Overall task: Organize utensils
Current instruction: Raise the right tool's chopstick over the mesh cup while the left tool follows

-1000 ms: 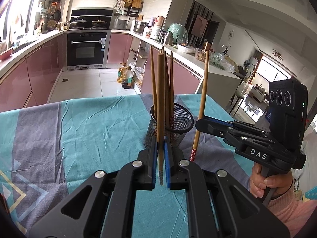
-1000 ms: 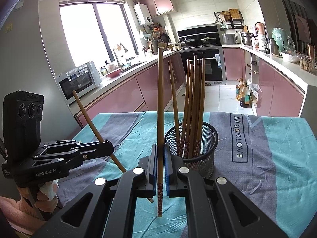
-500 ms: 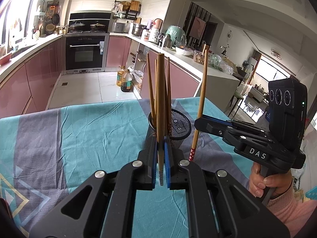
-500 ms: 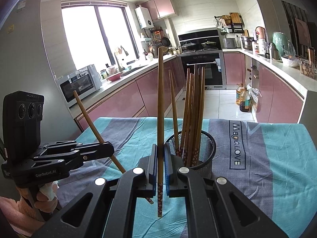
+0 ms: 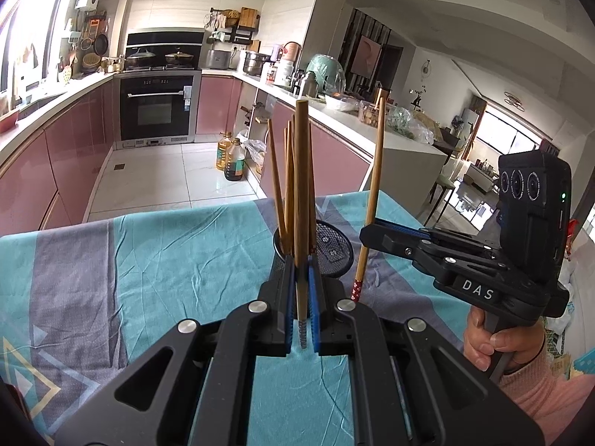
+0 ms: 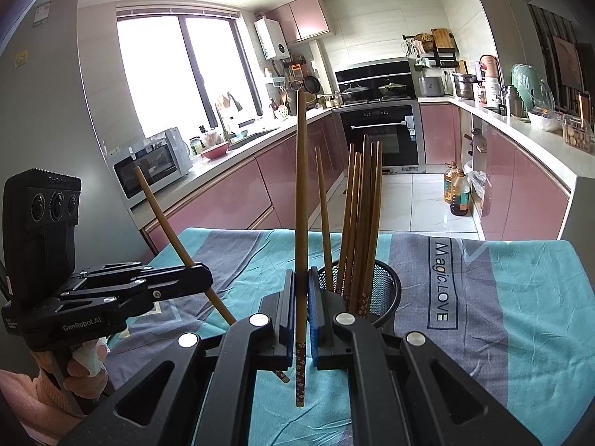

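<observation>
A black mesh holder [image 5: 334,256] [image 6: 390,286] stands on the teal and grey tablecloth [image 5: 167,260] with several wooden chopsticks [image 6: 360,215] upright in it. My left gripper [image 5: 302,260] [image 6: 204,275] is shut on one chopstick [image 5: 300,186] [image 6: 163,212], just in front of the holder in its own view and left of it in the right wrist view. My right gripper [image 6: 301,277] [image 5: 366,236] is shut on another chopstick [image 6: 300,186] [image 5: 373,186] with a flowered red end, held nearly upright beside the holder. Neither held chopstick is inside the holder.
The table's far edge drops to a tiled kitchen floor with oil bottles [image 5: 232,156]. Pink cabinets and an oven [image 5: 156,111] run along the walls. A person's hand in a pink sleeve [image 5: 494,342] grips the right handle; another hand [image 6: 85,368] holds the left one.
Both grippers stay shut on their chopsticks. The holder sits a little lower in both views than a second ago; otherwise the hands have hardly moved.
</observation>
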A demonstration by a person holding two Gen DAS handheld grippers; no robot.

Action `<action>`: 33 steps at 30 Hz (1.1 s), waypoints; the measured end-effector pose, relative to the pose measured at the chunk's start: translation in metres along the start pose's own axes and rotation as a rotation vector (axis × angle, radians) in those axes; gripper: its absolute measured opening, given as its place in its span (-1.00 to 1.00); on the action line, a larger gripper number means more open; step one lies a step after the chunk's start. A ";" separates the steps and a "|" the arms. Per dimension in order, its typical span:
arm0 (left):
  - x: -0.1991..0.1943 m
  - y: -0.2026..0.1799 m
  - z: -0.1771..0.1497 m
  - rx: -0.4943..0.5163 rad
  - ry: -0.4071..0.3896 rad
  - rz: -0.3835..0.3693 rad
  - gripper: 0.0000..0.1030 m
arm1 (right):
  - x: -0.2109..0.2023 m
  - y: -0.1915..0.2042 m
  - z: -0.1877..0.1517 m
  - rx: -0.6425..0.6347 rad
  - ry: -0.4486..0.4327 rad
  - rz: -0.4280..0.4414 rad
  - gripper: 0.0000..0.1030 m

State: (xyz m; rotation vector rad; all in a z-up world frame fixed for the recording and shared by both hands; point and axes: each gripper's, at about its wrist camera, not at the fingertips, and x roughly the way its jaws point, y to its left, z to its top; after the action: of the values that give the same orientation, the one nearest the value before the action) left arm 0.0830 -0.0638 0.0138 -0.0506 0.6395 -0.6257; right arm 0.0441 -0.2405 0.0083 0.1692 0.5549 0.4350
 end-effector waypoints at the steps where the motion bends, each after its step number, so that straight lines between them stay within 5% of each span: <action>1: -0.001 0.000 0.002 0.002 -0.005 0.000 -0.86 | -0.001 0.000 0.001 -0.002 -0.002 0.000 -0.89; 33: -0.015 -0.021 0.036 0.048 -0.084 -0.040 -0.86 | -0.004 -0.001 0.030 -0.025 -0.060 0.009 -0.89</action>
State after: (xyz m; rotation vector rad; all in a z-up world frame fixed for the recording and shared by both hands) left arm 0.0832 -0.0776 0.0562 -0.0443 0.5433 -0.6742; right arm 0.0574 -0.2447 0.0352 0.1605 0.4899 0.4442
